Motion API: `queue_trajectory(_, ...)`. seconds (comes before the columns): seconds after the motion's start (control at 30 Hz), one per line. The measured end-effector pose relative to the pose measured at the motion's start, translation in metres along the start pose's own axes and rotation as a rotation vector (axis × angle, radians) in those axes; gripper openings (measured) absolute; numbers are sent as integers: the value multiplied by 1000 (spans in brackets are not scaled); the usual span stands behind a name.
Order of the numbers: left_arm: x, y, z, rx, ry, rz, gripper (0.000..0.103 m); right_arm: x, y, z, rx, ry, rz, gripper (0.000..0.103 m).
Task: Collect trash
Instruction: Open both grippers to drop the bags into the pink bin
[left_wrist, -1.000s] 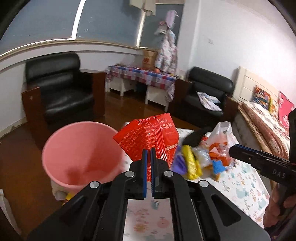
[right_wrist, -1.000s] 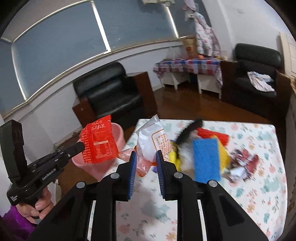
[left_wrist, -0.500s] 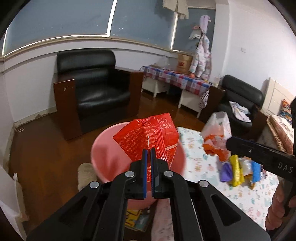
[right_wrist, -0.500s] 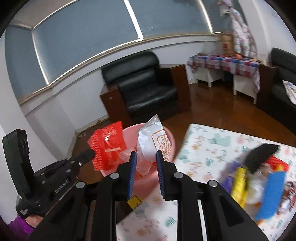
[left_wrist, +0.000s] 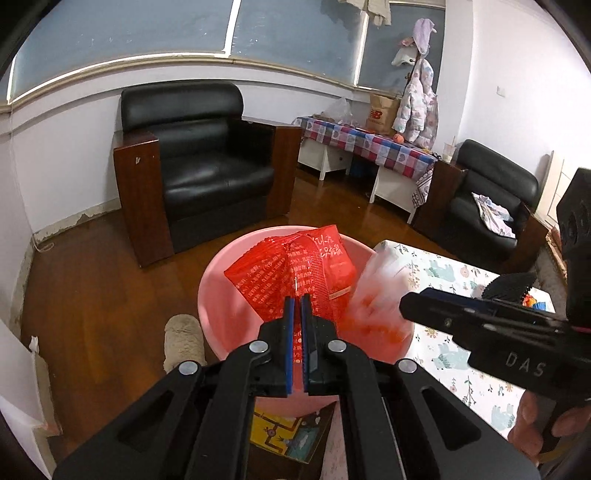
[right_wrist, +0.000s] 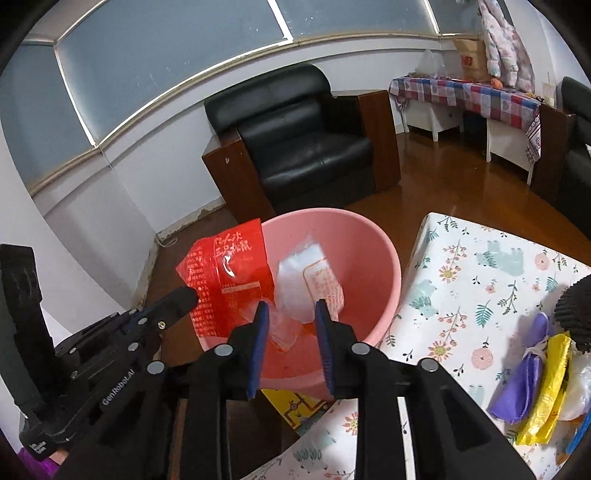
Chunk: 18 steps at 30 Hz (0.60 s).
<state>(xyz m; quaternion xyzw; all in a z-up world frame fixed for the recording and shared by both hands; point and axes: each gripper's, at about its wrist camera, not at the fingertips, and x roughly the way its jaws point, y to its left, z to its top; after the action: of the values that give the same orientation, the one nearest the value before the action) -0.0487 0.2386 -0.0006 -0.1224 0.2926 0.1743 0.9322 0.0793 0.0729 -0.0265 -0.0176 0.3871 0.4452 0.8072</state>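
Observation:
Over the pink bucket my left gripper is shut on a red snack wrapper, which stands up above the rim. In the right wrist view the same red wrapper hangs at the left of the bucket. My right gripper is over the bucket with its jaws opening. A clear plastic bag with orange print is blurred just past its pads, loose and dropping inside. That bag shows as a streak in the left wrist view.
The flowered table adjoins the bucket on the right, with a purple wrapper, a yellow wrapper and a black brush on it. A black armchair stands behind. A yellow booklet and a slipper lie on the floor.
Both grippers swung left from the table to above the bucket. The right gripper's jaws widened and the plastic bag slipped out into the bucket. The left still grips the red wrapper.

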Motion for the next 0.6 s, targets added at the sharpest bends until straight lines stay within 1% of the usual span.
queue_trajectory(0.03, 0, 0, -1, -6, 4, -5, 3, 1, 0, 0, 0, -1, -1, 38)
queue_trajectory(0.1, 1, 2, -1, -11, 5, -9, 4, 4, 0, 1, 2, -5, 0, 45)
queue_trajectory(0.27, 1, 7, -1, -13, 8, -21, 6, 4, -5, 1, 11, -15, -12, 46)
queue_trajectory(0.33, 0, 7, -2, -10, 10, -32, 11, -2, -9, -2, 18, -21, -14, 47)
queue_trajectory(0.4, -1, 5, -2, -10, 8, -43, 22, -8, -11, -4, 25, -26, -16, 47)
queue_trajectory(0.47, -4, 3, -2, -15, 4, -56, 27, -13, -14, -7, 31, -30, -20, 47)
queue_trajectory(0.6, -10, -4, -1, -26, 3, -88, 29, -29, -22, -14, 48, -45, -22, 48)
